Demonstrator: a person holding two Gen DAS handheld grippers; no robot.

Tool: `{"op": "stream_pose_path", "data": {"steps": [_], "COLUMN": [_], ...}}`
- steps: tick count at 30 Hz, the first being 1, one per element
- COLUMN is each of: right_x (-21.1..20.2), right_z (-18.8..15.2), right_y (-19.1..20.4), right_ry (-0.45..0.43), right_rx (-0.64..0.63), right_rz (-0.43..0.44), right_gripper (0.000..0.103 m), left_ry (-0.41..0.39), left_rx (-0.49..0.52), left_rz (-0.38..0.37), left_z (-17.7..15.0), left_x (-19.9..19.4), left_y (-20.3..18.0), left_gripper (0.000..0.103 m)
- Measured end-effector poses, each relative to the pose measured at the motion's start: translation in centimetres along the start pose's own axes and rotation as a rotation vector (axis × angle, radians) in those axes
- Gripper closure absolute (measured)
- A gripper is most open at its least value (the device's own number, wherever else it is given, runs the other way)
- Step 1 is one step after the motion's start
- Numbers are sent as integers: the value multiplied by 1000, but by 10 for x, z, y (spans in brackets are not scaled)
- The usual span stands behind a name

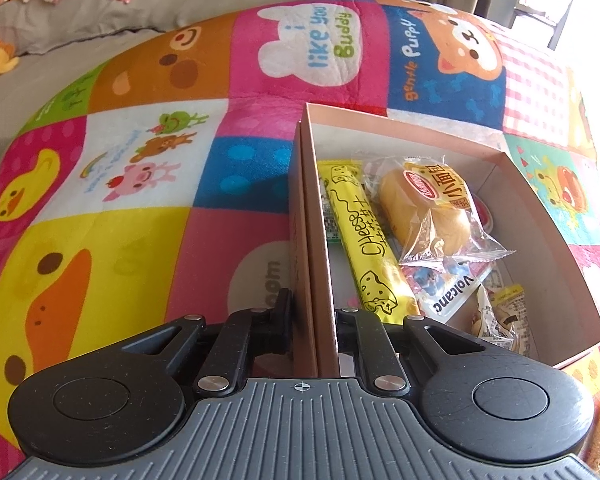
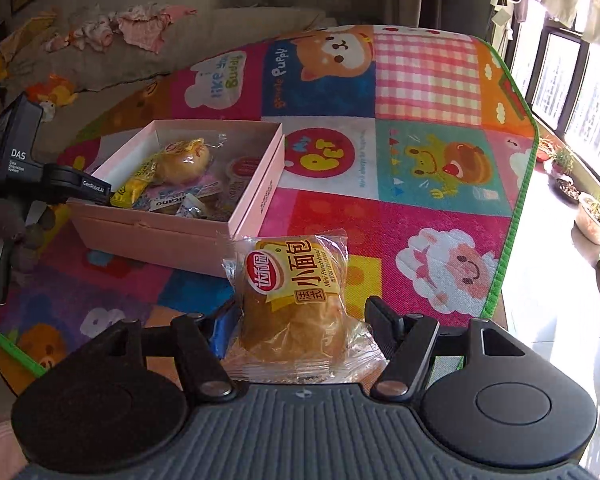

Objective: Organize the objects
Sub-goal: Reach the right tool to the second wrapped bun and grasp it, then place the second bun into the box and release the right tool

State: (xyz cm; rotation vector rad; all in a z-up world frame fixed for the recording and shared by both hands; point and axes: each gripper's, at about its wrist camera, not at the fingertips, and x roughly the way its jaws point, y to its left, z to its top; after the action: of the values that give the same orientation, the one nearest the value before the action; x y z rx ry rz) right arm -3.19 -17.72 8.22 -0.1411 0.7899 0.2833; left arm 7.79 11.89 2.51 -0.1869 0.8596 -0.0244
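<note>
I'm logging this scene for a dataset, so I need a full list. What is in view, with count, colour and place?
Box: one, pink, open, on the mat, left of centre in the right wrist view.
Bread packets: two, golden in clear wrap; one in the box, one between the right gripper's fingers.
Cheese stick: one, yellow, in the box by its left wall.
Volcano packet: one, white and blue, in the box under the bread.
Small wrapped snack: one, yellow-beige, box's near corner.
Play mat: one, multicoloured patchwork, under everything.
Sofa: one, grey-beige, behind the mat, clothes on it.
Plant pots: several, by the window.
Left gripper: black, clamped on the box wall.
Right gripper: black, around the bread.
</note>
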Motion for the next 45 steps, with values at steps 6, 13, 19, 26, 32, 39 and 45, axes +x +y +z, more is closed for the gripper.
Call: {"op": "stream_pose_path", "data": {"steps": [6,13,19,26,32,39,45], "right_x": [1,0,20,91,132,130,131], "right_z": [8,34,80,105,98,99,97], "right_y": [41,72,65,72,66,78,85], "right_ry": [88,40,-67,-38,82,73,43], "right_rx": [-38,-131,-69,-47,73,42,-4], "right_rz": [221,263,209,144,149,183,141], "right_gripper": [36,36,36,36,38,39,35], "left_ry": [-4,-1,-3,0,-1,-4,-3], "left_rx": [-5,-21,-33,-43,-44,-55,-55], "left_rz": [-4,-20,-28,-40,-43,-50,-50], "left_z": [0,0,-2,-2,-2,-3,-3], "left_x": [0,1,2,2,2,2,2], "left_y": [0,3,5,7,8,9,9], "left_gripper": [88,87,87,86,85,85,85]}}
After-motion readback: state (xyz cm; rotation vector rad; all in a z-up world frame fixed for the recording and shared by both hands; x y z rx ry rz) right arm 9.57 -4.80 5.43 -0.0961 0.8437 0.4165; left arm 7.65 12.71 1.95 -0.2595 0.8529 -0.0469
